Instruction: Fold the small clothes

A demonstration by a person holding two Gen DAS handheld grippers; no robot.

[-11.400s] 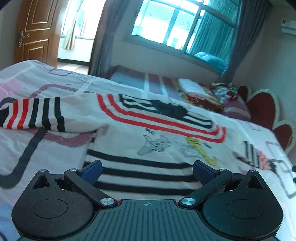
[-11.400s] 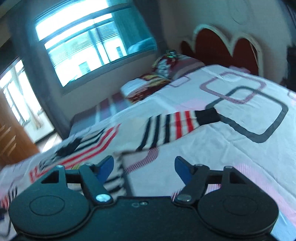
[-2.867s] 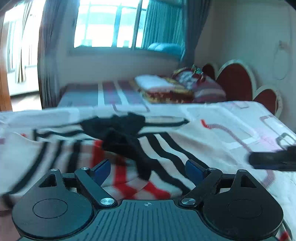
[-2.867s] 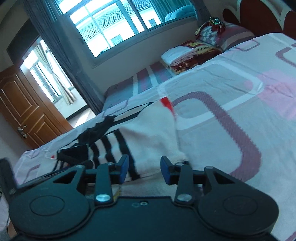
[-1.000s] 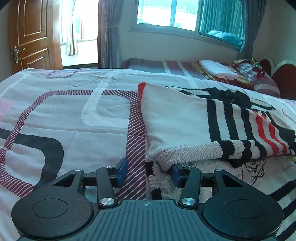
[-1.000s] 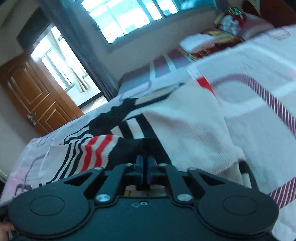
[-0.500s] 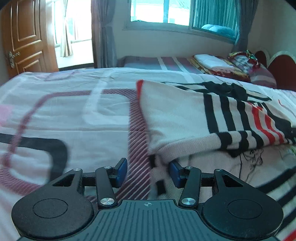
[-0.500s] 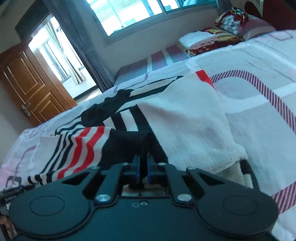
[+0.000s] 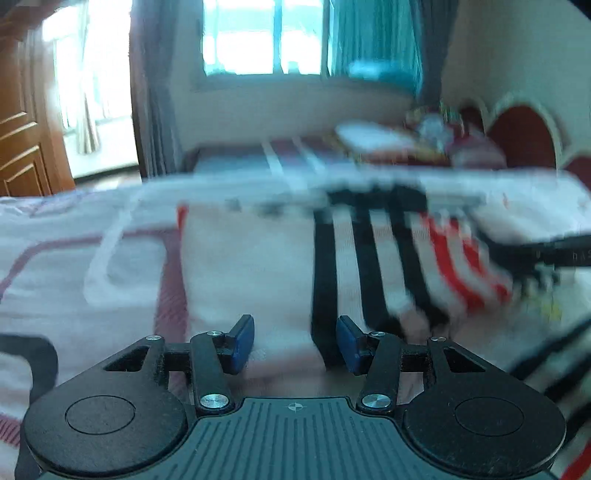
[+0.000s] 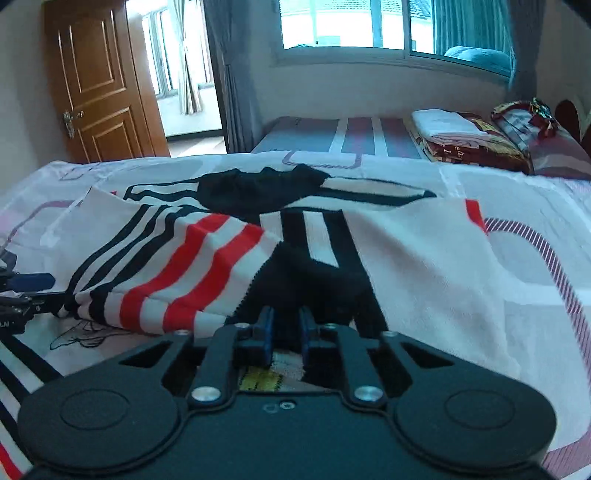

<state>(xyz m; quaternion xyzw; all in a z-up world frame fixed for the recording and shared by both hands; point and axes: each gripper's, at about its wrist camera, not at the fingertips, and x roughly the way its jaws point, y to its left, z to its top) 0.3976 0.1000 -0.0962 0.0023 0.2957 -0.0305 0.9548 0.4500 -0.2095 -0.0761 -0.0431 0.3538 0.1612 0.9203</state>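
**A:** It's a bedroom: a patterned bedsheet (image 10: pixel 524 280) under everything, a window (image 10: pixel 369 26) behind, a wooden door (image 10: pixel 99 81) off to the left, folded bedding (image 10: pixel 447 127) stacked on the far bed.

**B:** And the garment?

**A:** A striped knit sweater (image 10: pixel 413 266), cream with black and red bands, lies spread across the sheet with both sleeves already laid in over the body. The black cuff (image 10: pixel 306 284) of one sleeve sits right ahead of the right gripper (image 10: pixel 284 332).

**B:** Has that gripper got it?

**A:** Its jaws have just been opening, and a narrow gap shows between the pads. The cuff lies at their tips; I see no pinch on it. The left gripper (image 9: pixel 293 343) stands about half open over the cream panel, holding nothing, though that view is blurred.

**B:** How will it handle?

**A:** Soft, light and limp, I'd judge. The knit will sag and drag its layers along, so it wants pinching at the hem corners, both layers together, and lifting evenly.
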